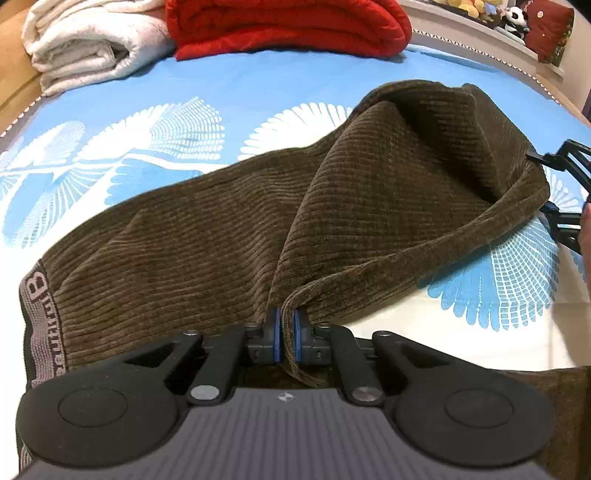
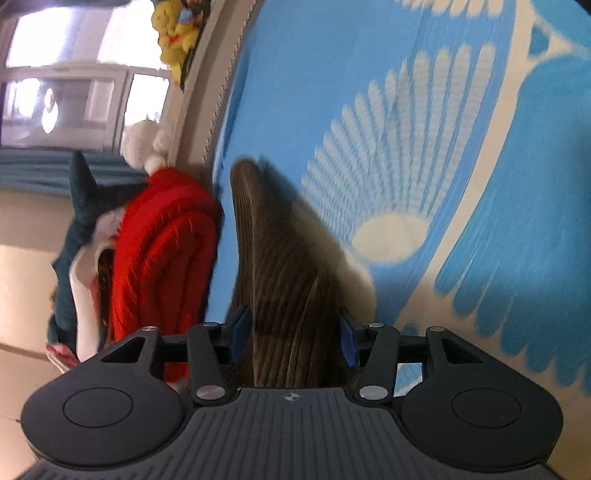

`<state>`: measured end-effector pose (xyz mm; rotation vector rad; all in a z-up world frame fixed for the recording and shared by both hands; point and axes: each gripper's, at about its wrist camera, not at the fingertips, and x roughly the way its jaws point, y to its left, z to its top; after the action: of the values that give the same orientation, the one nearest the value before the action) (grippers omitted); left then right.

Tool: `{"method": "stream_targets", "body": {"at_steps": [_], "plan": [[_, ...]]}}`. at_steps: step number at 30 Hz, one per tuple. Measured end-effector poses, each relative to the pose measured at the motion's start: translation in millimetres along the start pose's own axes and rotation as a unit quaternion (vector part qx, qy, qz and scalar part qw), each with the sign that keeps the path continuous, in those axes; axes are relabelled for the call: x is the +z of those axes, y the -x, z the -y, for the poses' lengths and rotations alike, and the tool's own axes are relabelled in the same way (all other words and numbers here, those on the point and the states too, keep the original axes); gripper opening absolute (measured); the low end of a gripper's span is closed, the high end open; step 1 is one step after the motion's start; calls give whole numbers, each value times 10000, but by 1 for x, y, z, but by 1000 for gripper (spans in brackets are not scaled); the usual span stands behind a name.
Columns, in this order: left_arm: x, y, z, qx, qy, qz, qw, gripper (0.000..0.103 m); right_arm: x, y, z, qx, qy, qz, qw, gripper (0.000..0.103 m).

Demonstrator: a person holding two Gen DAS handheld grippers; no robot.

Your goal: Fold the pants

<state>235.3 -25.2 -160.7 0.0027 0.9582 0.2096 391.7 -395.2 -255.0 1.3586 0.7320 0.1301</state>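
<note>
One pair of brown ribbed pants [image 1: 229, 236] lies across a bed covered by a blue sheet [image 1: 229, 92] printed with white fan shapes. In the left wrist view the pants spread from the grey lettered waistband [image 1: 38, 295] at 9 o'clock up to a raised fold at 1 o'clock. The left claw [image 1: 287, 332] sits at 6 o'clock, its two blue pads pressed together on a pinch of the pants' edge. The right claw [image 1: 561, 184] shows at 3 o'clock, touching the lifted far edge of the fabric.

In the right wrist view, which is blurred, the right claw [image 2: 291, 336] has its pads set apart with a thick bunch of pants [image 2: 280, 266] filling the gap; it appears to be gripping it.

Bare sheet lies open from 9 to 12 o'clock in the left view. At the bed's far edge rest one folded white blanket [image 1: 92, 40] at 11 o'clock and one folded red blanket [image 1: 288, 26] at 12 o'clock, well apart from the pants. Several plush toys [image 1: 480, 7] line the ledge at 1 o'clock.
</note>
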Motion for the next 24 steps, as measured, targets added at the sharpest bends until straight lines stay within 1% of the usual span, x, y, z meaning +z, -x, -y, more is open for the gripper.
{"method": "stream_targets", "body": {"at_steps": [4, 9, 13, 14, 15, 16, 17, 18, 19, 20, 21, 22, 23, 24], "plan": [[1, -3, -2, -25, -71, -19, 10000, 8, -1, -7, -2, 88, -76, 83, 9999, 53], [-1, -5, -1, -24, -225, -23, 9997, 8, 14, -16, -6, 506, -396, 299, 9975, 53], [-1, -9, 0, -38, -270, -60, 9996, 8, 10, -31, -6, 814, -741, 376, 9932, 53], [-1, -10, 1, -45, -292, -60, 9995, 8, 9, -32, -7, 928, -818, 435, 9914, 50], [-1, -10, 2, -66, -334, -64, 9994, 8, 10, -29, -10, 1005, -817, 545, 9901, 30], [0, -10, 3, -112, -371, -72, 9992, 8, 11, -23, -16, 997, -724, 638, 9903, 13], [2, -10, 4, -210, -409, -87, 9989, 8, 15, -16, -27, 939, -542, 766, 9912, 11], [3, -11, 6, -368, -470, -127, 9981, 9, 18, -1, -45, 841, -117, 994, 9914, 8], [5, -11, 9, -563, -581, -179, 9966, 10, 20, 13, -64, 740, 391, 1216, 9890, 7], [6, -10, 11, -719, -683, -187, 9949, 10, 20, 29, -87, 632, 1020, 1458, 9820, 7], [7, -9, 13, -817, -755, -197, 9936, 10, 17, 48, -109, 523, 1697, 1712, 9691, 7], [7, -9, 13, -903, -800, -222, 9924, 10, 11, 66, -126, 371, 2227, 1940, 9547, 7], [7, -9, 13, -953, -846, -253, 9915, 10, 1, 88, -138, 74, 2698, 2267, 9358, 7], [6, -10, 13, -951, -939, -291, 9906, 10, -3, 104, -139, -147, 2811, 2487, 9268, 8]]}}
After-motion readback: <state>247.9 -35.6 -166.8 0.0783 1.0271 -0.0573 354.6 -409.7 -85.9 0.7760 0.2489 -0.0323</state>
